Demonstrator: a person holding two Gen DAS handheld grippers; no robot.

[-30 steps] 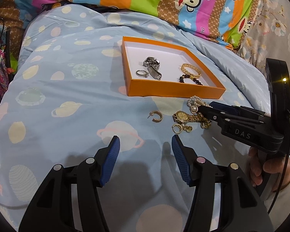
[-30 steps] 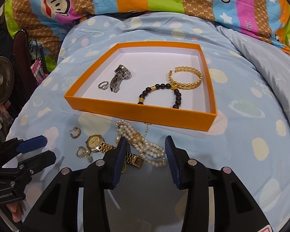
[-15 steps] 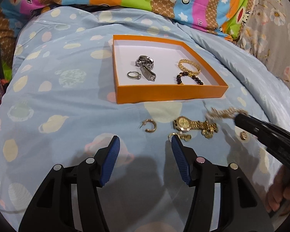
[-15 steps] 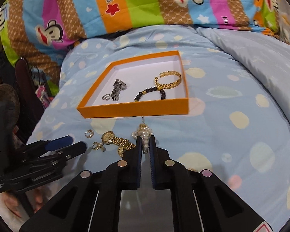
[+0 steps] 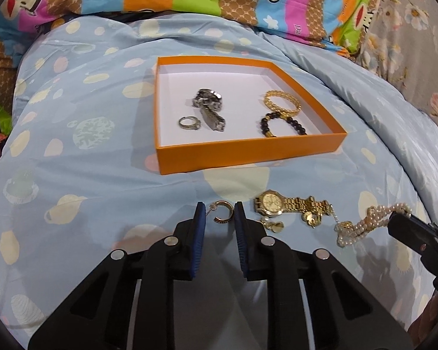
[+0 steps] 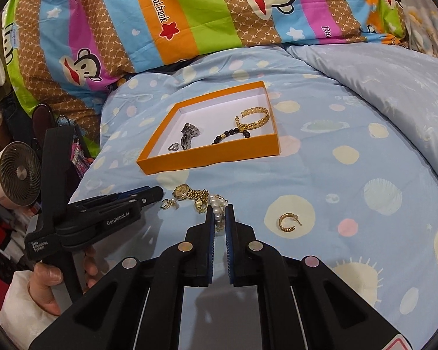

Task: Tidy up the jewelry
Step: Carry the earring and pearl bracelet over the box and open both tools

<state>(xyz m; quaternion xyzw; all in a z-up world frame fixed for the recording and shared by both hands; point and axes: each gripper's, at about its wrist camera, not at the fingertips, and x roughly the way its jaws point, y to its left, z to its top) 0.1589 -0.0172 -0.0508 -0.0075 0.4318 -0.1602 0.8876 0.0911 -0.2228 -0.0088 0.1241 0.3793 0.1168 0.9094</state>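
Jewelry, left wrist view: a gold hoop earring (image 5: 224,211) lay on the bed (image 5: 87,169) between the fingertips of the left gripper (image 5: 219,214).
Left gripper: its jaws were narrowed around the hoop, a small gap showing on each side, so it was not yet clamped.
Right of the left gripper: a gold watch (image 5: 289,205) lay flat on the quilt, with a small gold earring pair (image 5: 273,224) just beside the right fingertip.
Far right: a pearl bracelet (image 5: 368,224) hung from the tip of the right gripper (image 5: 400,227), its loose end on the quilt.
Ahead of the left gripper: an orange box (image 5: 248,154) held a silver watch (image 5: 208,108), a silver ring (image 5: 189,123), a gold bracelet (image 5: 281,105) and a black bead bracelet (image 5: 280,124).

Jewelry, right wrist view: the pearl bracelet (image 6: 218,205) sat between the right gripper's fingertips.
Right gripper (image 6: 219,213): clamped on the pearls, only a thin slit left between the blue pads.
Left of it: the gold watch (image 6: 189,194) and the earring pair (image 6: 168,203) lay near the left gripper's tip (image 6: 149,194), held by a hand (image 6: 43,280).
Right of it: a second gold hoop (image 6: 287,223) lay alone on the quilt.
Ahead: the orange box (image 6: 219,157) with its four pieces.
Far left: a small fan (image 6: 16,173) beside the bed.
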